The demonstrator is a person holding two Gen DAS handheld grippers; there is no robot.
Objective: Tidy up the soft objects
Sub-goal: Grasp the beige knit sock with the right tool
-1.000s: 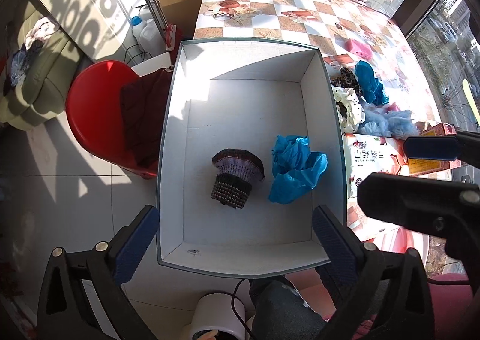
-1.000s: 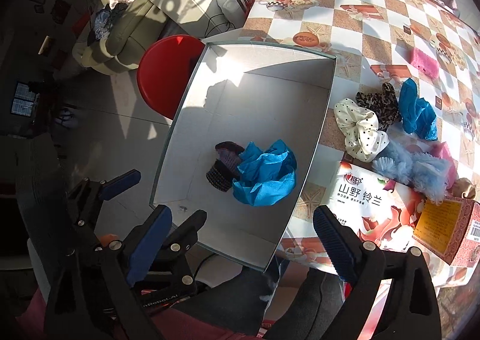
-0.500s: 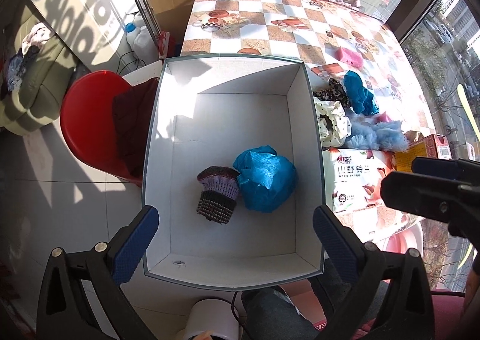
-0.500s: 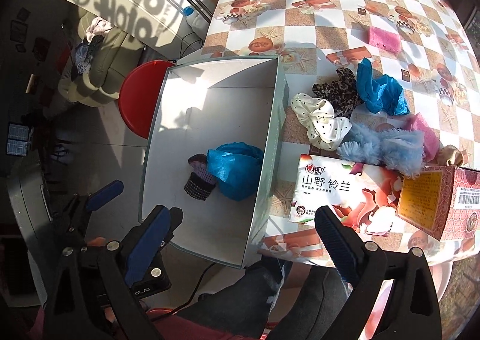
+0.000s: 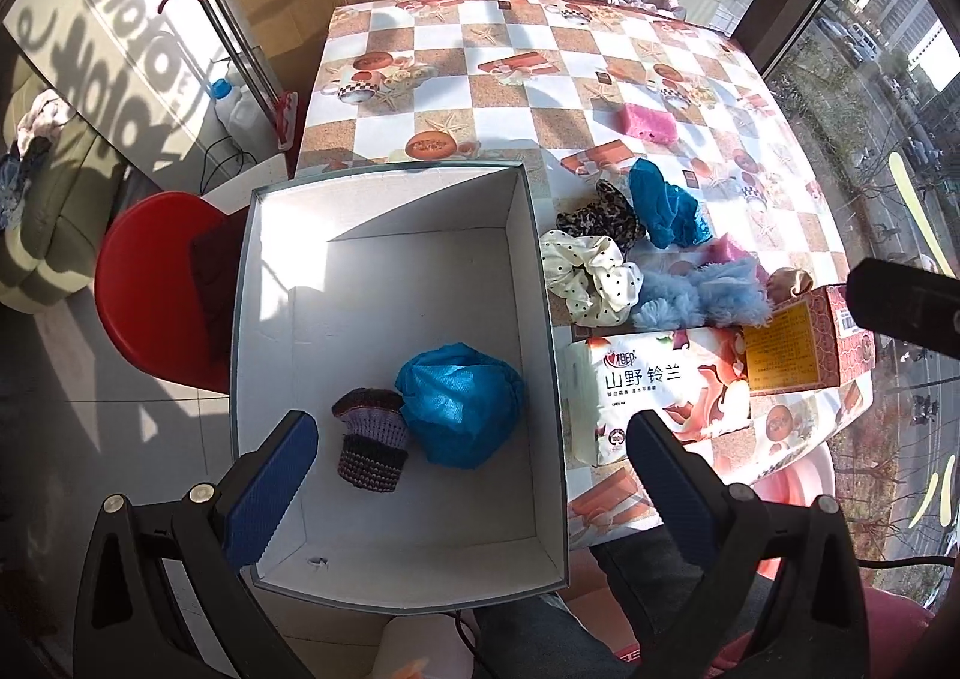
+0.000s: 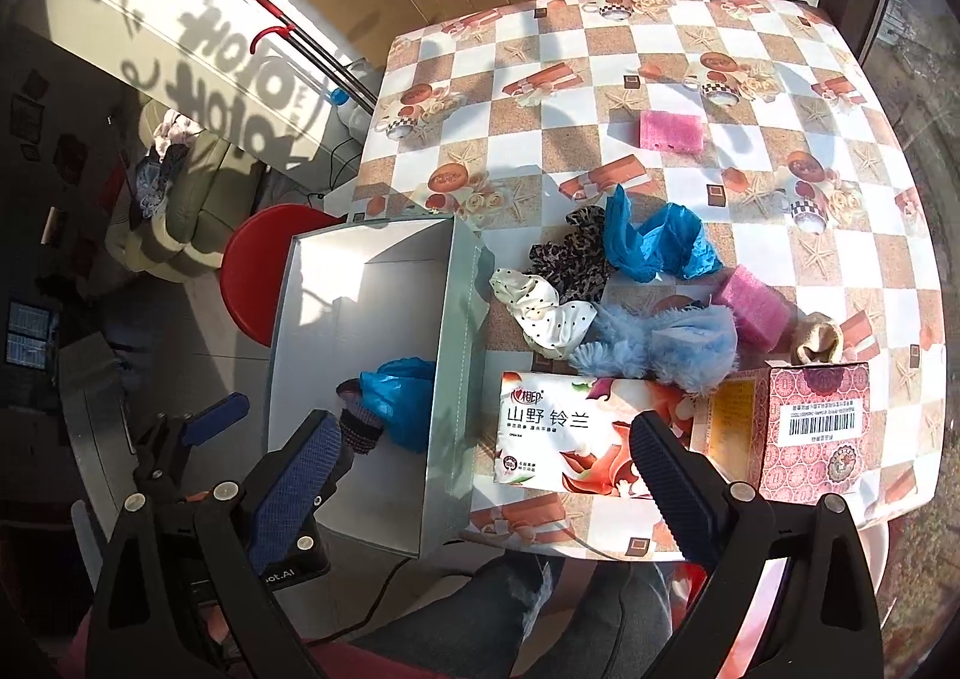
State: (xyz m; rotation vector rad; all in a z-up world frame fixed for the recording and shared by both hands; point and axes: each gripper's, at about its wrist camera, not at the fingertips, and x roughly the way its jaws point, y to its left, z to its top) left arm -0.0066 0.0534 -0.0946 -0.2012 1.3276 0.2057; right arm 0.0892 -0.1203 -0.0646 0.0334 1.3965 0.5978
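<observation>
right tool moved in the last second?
Yes. In its own view the right tool has swung right, off the white box and over the tissue pack on the checkered table.

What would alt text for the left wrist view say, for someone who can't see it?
An open white box holds a crumpled blue cover and a purple knitted piece. Beside it, scrunchies, pink sponges and a tissue pack lie on a checkered table. The left gripper hangs open above.
</observation>
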